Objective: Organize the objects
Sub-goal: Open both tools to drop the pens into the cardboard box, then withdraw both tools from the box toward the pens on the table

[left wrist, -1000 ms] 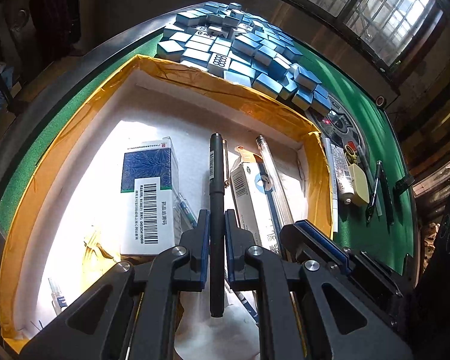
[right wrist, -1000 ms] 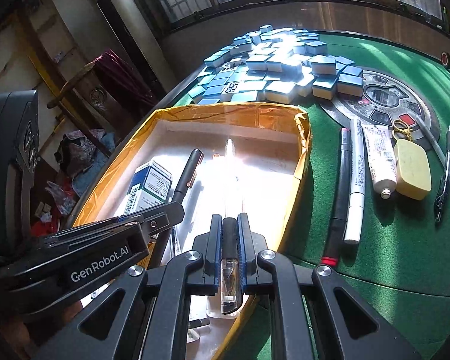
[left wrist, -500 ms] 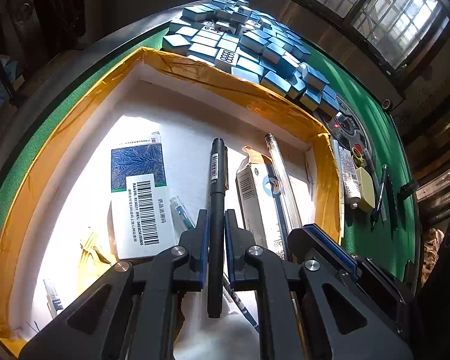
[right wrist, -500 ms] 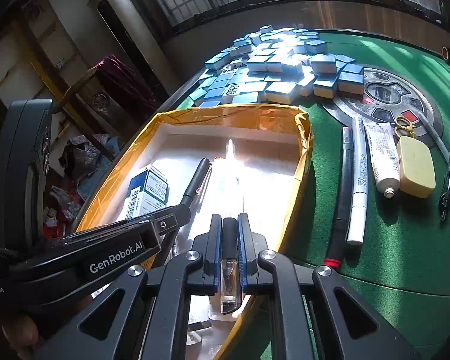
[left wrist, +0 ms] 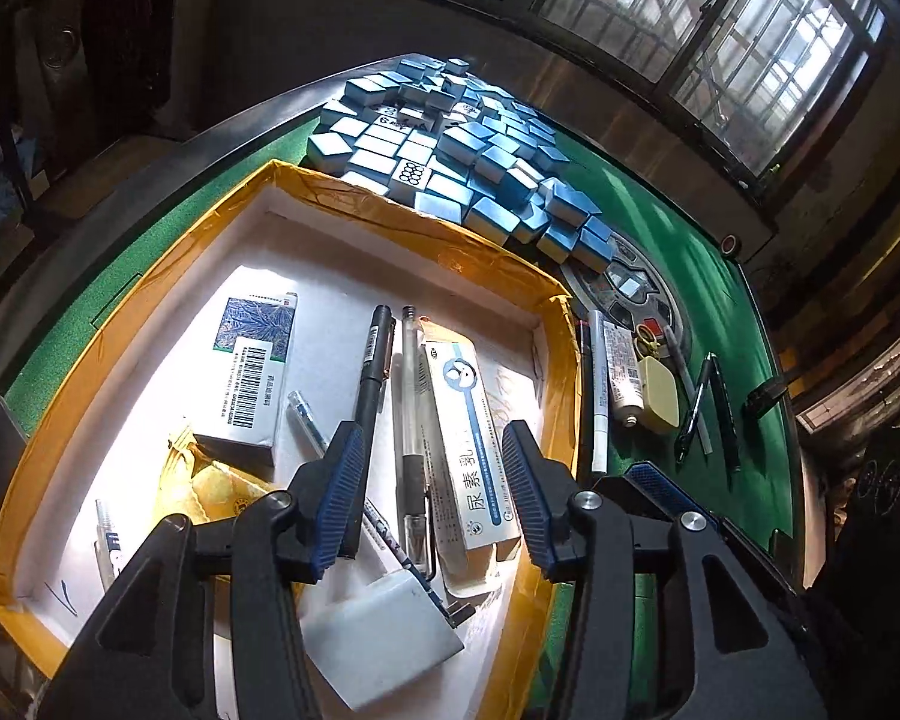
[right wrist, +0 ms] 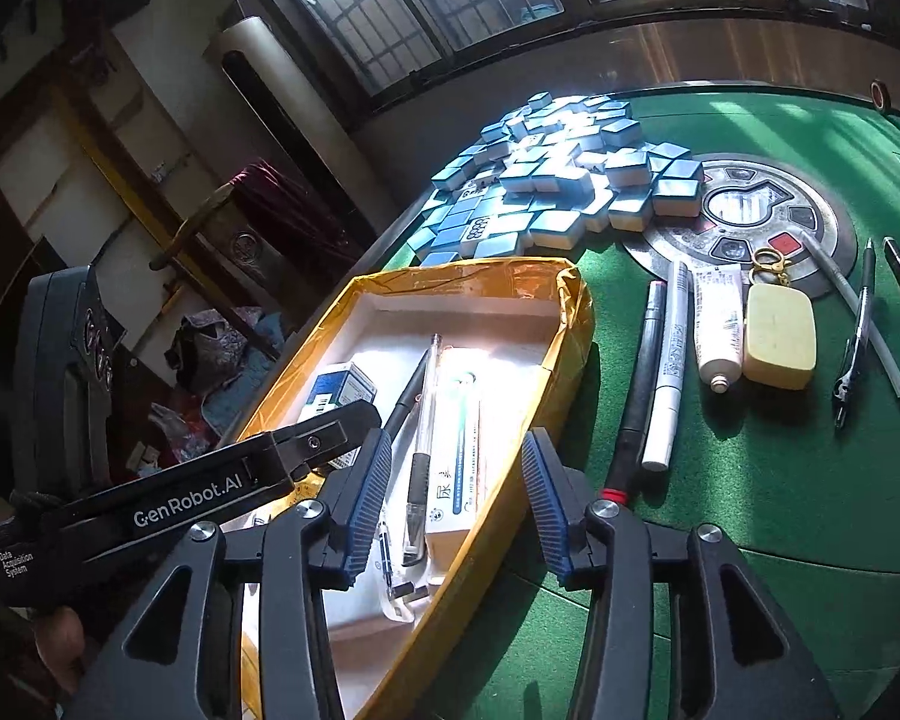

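Observation:
A white box with a yellow taped rim (left wrist: pixel 150 276) (right wrist: pixel 570 324) sits on the green felt. Lying loose on its floor are a black pen (left wrist: pixel 371 372) (right wrist: pixel 411 387) and a clear gel pen (left wrist: pixel 410 408) (right wrist: pixel 425 414), side by side next to a long white carton (left wrist: pixel 468 438). My left gripper (left wrist: pixel 431 438) hovers above them with its jaws opening and nothing pressed between the pads. The jaws of my right gripper (right wrist: pixel 456 444) are also opening, empty, over the box's near right rim. The left gripper's body (right wrist: pixel 210 480) shows at the right view's left.
In the box also lie a barcoded medicine box (left wrist: pixel 252 378), a yellow packet (left wrist: pixel 210 480) and a white block (left wrist: pixel 384 630). A pile of blue mahjong tiles (right wrist: pixel 558 180) lies behind. Markers (right wrist: pixel 660 372), a tube (right wrist: pixel 717 324), a yellow case (right wrist: pixel 777 336) and pens (right wrist: pixel 858 324) lie on the felt to the right.
Both grippers were shut, the left on the black pen and the right on the clear pen. Both have opened and drawn up and back, leaving the pens in the box.

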Demonstrator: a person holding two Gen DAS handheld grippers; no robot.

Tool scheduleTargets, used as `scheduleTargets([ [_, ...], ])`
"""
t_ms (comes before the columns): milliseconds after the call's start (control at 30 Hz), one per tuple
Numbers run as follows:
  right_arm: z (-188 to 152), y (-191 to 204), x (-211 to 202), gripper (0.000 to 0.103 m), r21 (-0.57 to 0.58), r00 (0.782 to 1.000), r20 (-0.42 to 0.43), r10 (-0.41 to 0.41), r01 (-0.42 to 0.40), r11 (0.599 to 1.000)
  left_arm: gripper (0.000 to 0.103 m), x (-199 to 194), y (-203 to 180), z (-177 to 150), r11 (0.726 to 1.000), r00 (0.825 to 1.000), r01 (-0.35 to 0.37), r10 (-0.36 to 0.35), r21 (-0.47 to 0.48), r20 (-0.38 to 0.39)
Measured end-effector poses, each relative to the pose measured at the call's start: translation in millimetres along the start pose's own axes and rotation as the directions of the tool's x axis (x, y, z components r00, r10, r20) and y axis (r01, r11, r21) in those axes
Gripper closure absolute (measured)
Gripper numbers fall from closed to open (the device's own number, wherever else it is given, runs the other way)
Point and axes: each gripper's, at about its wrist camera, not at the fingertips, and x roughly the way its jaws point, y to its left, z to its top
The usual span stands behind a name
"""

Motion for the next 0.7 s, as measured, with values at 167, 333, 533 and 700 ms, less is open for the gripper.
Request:
scheduleTargets([
  [167, 1.7, -22.1, -25.8, 0.062, -0.001, 1.0, 0.001, -0.014, 0.014, 1.0, 0.056, -6.9, -26.9, -3.5, 0.998, 0.999, 0.043, -0.044, 0.041, 0.012],
  [333, 10.2, -48.7, -47.5, 0.059, -0.008, 0.998, 0.0, -0.059, 0.059, 0.998, 0.056, -4.4, -53.6, -9.3, 0.993, 0.998, 0.069, -0.069, 0.094, -0.006],
  [533, 26.0, -80.9, -59.2, 0.058, -0.007, 0.992, 0.005, -0.128, 0.128, 0.992, 0.056, 4.2, -80.2, -15.8, 0.985, 0.997, 0.079, -0.075, 0.151, -0.034],
  [700, 27.9, -109.6, -53.3, 0.058, 0.043, 0.986, -0.004, -0.165, 0.165, 0.985, 0.056, 15.8, -95.2, -18.3, 0.98, 0.996, 0.073, -0.063, 0.183, -0.057],
])
